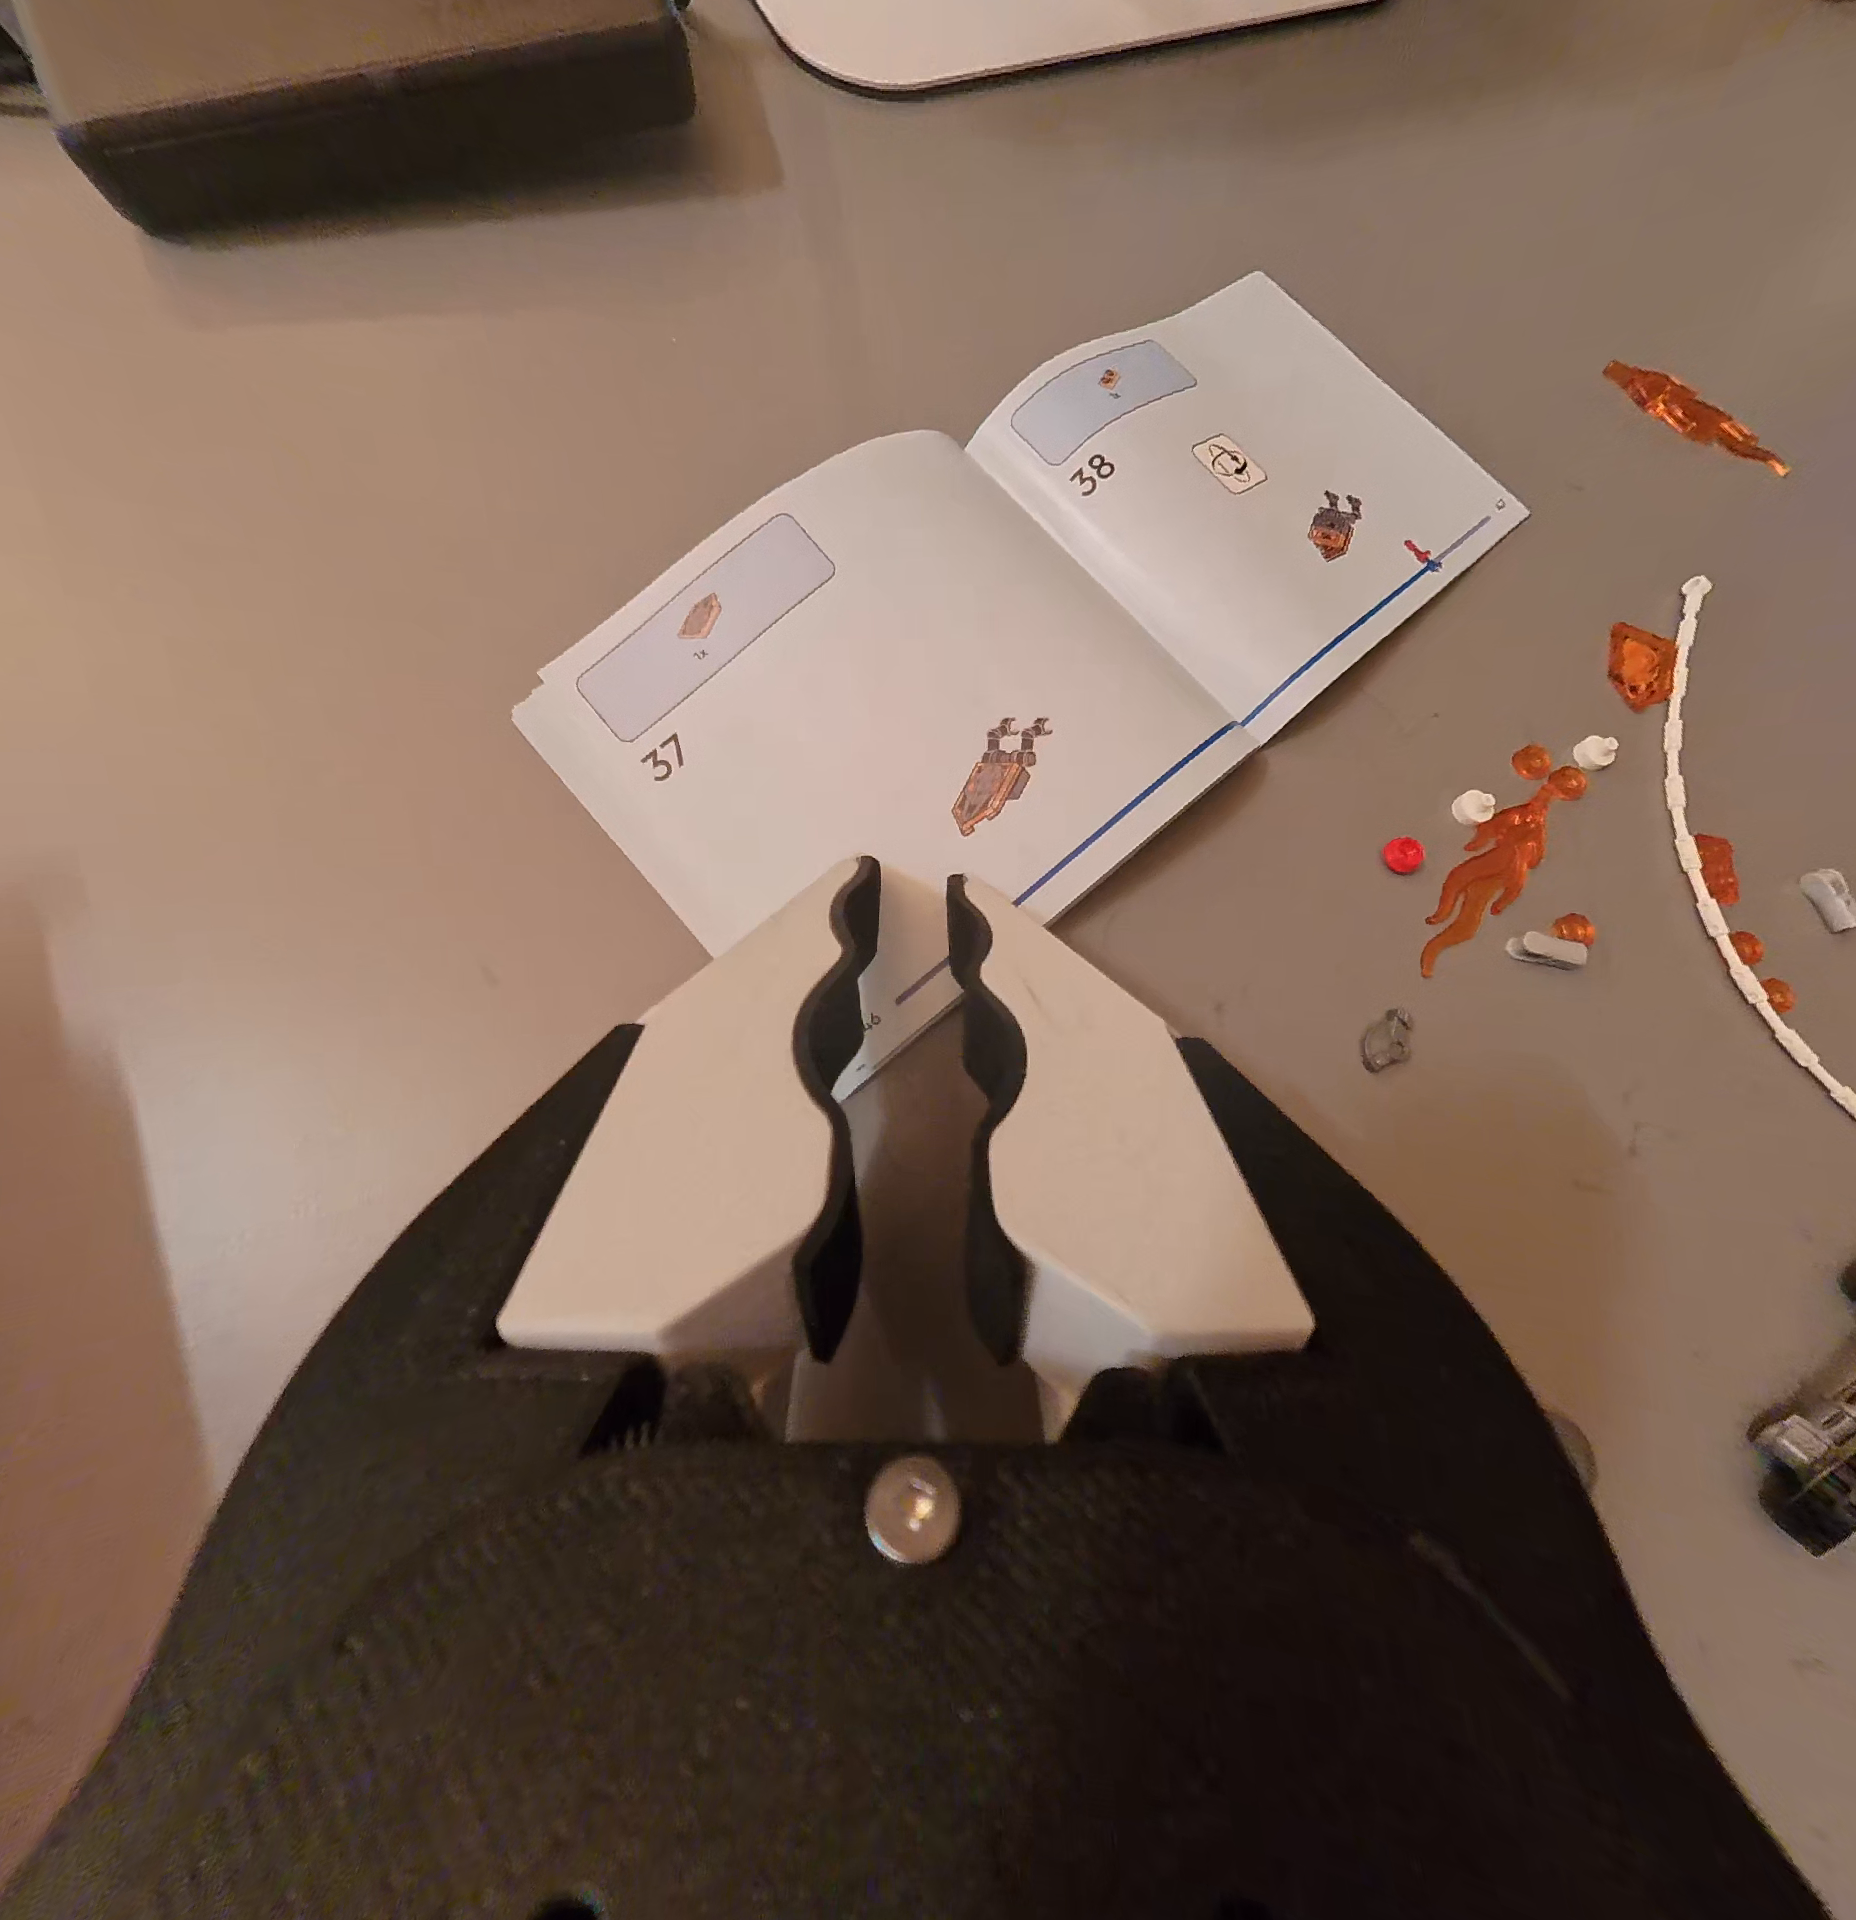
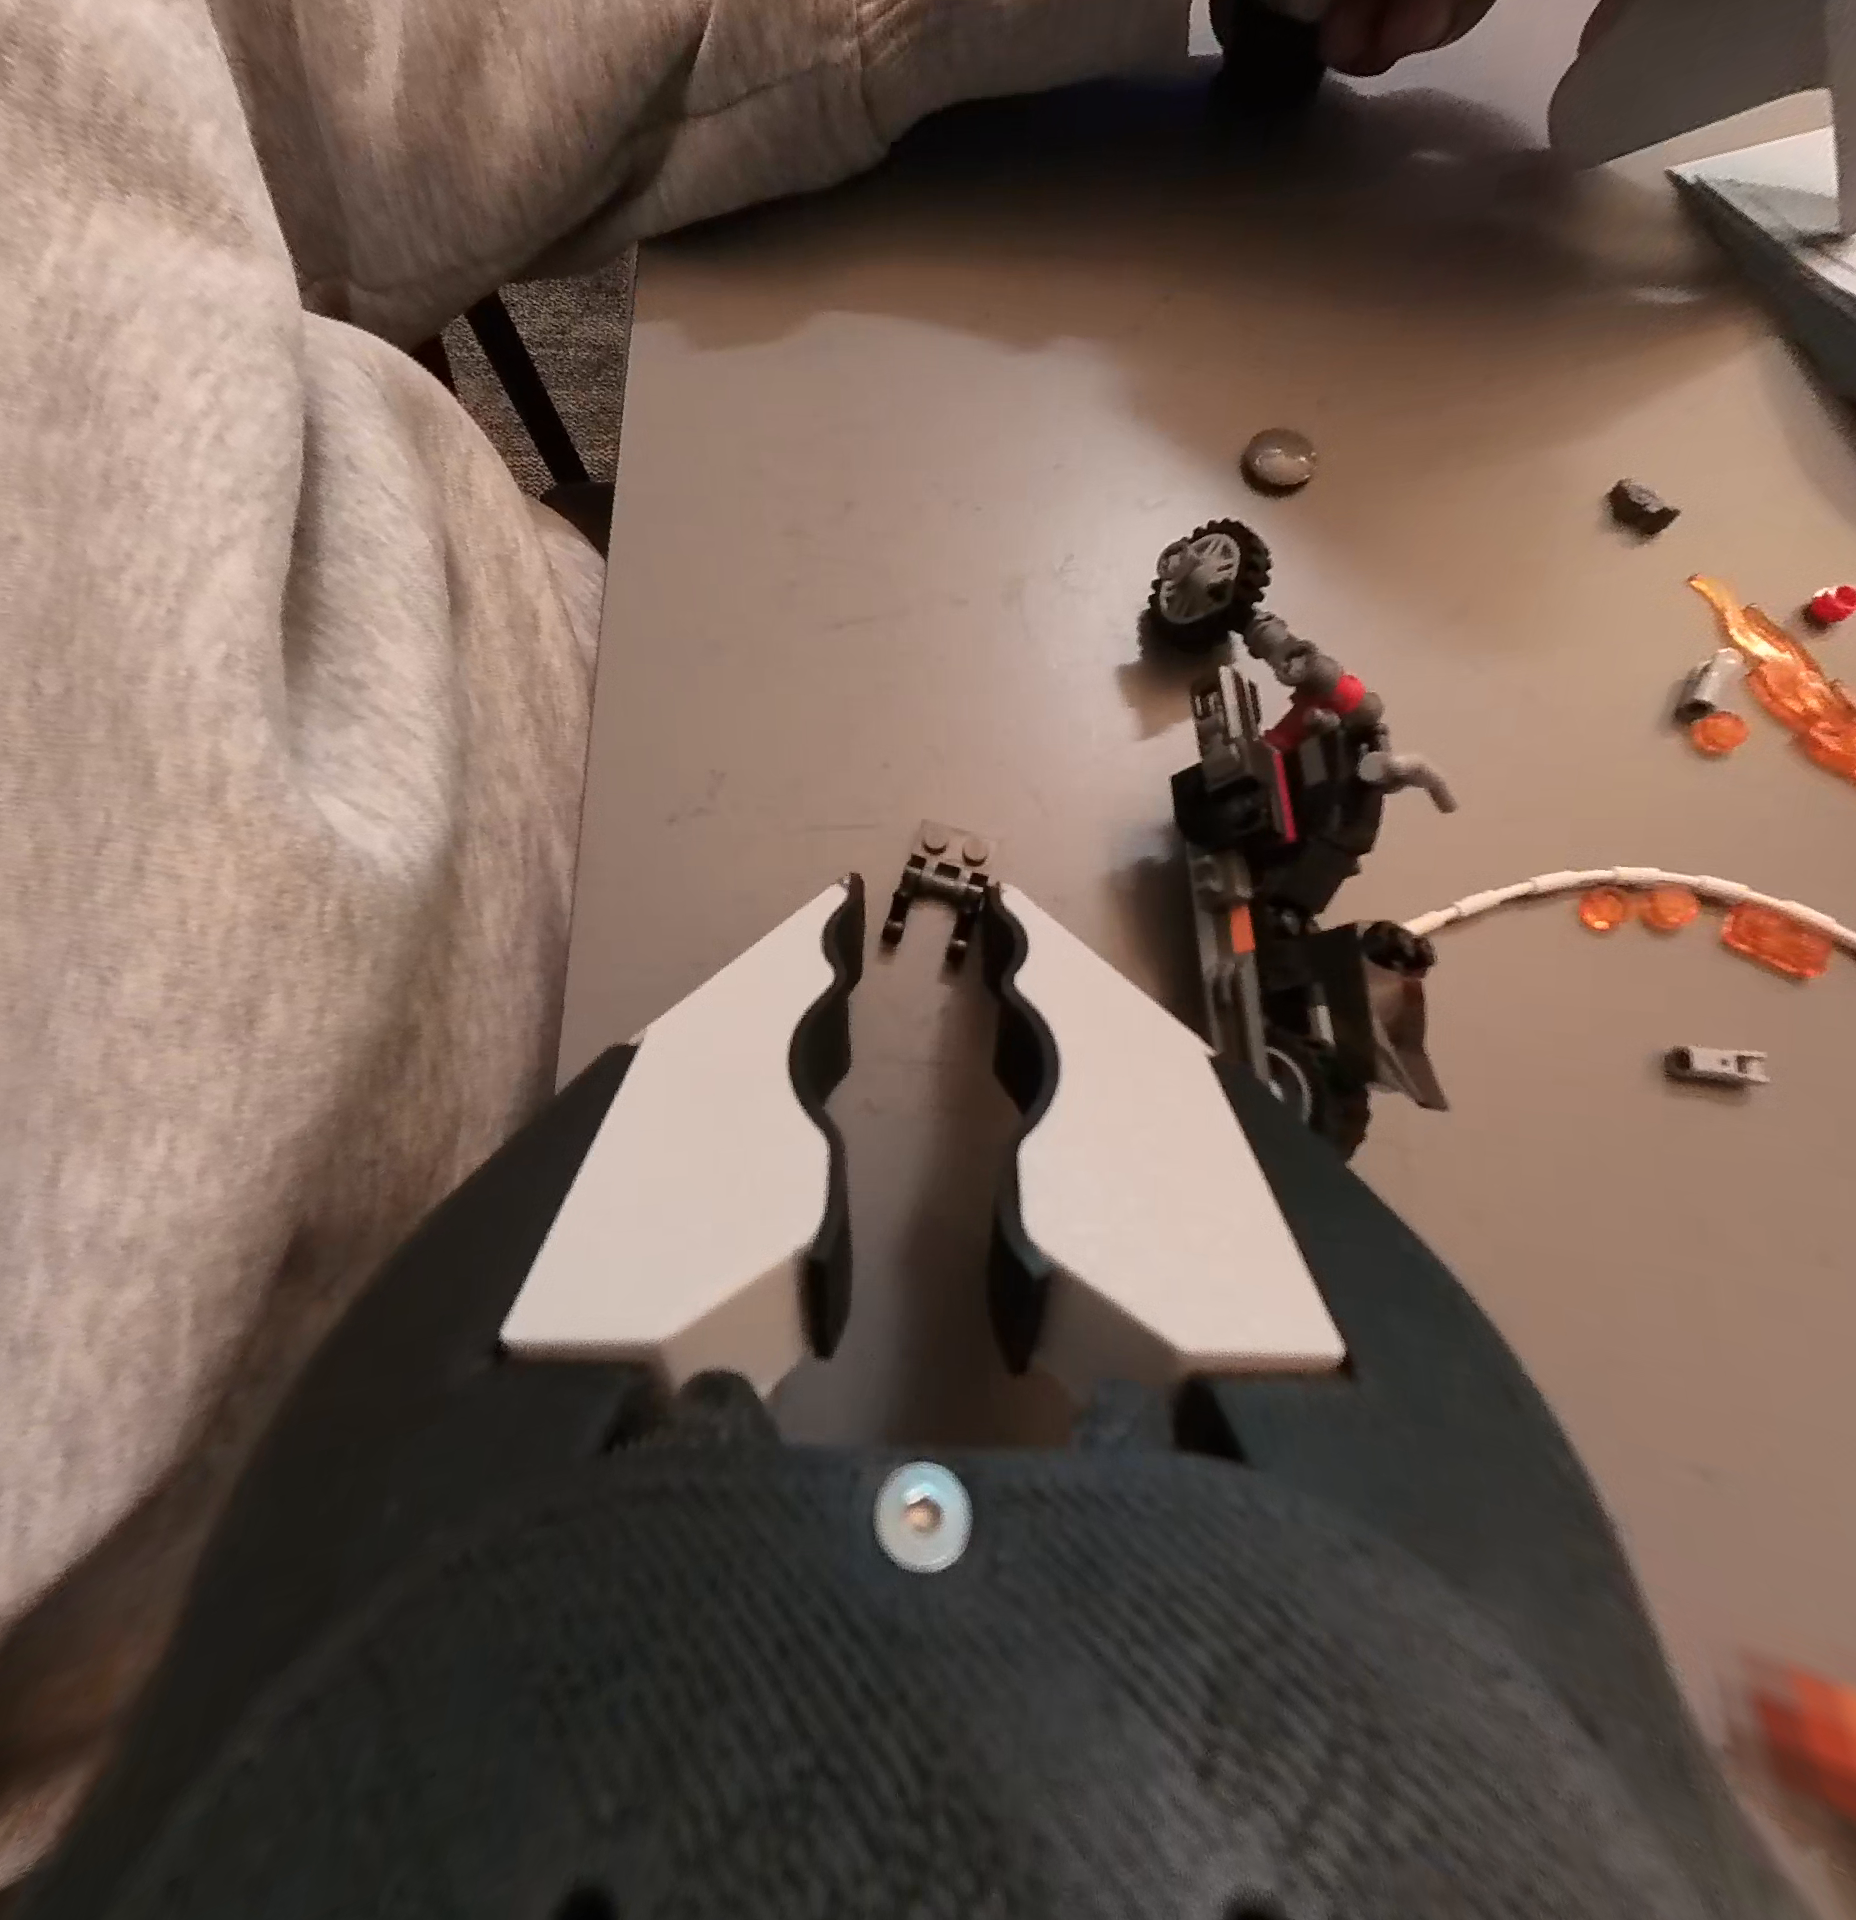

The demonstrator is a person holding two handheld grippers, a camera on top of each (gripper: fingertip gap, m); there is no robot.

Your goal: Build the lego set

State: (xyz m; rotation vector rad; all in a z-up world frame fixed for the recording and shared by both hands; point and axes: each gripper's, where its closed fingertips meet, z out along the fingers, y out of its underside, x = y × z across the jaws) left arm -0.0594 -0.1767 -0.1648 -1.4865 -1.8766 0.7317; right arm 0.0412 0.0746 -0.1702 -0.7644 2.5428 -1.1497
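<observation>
My right gripper [image 2: 929,899] hovers low with its jaws apart and empty, straddling the small dark-grey clip plate [image 2: 939,883] that lies flat on the table [image 2: 851,623] near the front edge, a stance I judge to be a pre-grasp; the part-built motorcycle [image 2: 1277,831] lies on its side at 2 o'clock, kept within reach for attachment. My left gripper [image 1: 913,883] is also empty, jaws narrowly apart, aimed at the open instruction booklet [image 1: 1007,623] at 12 o'clock, presumably for consulting the step. Loose orange flame pieces [image 1: 1495,862] and a white chain [image 1: 1693,852] lie at 2 o'clock, the motorcycle is cropped at the left view's right edge, and whether the right jaw touches the plate cannot be determined.
</observation>
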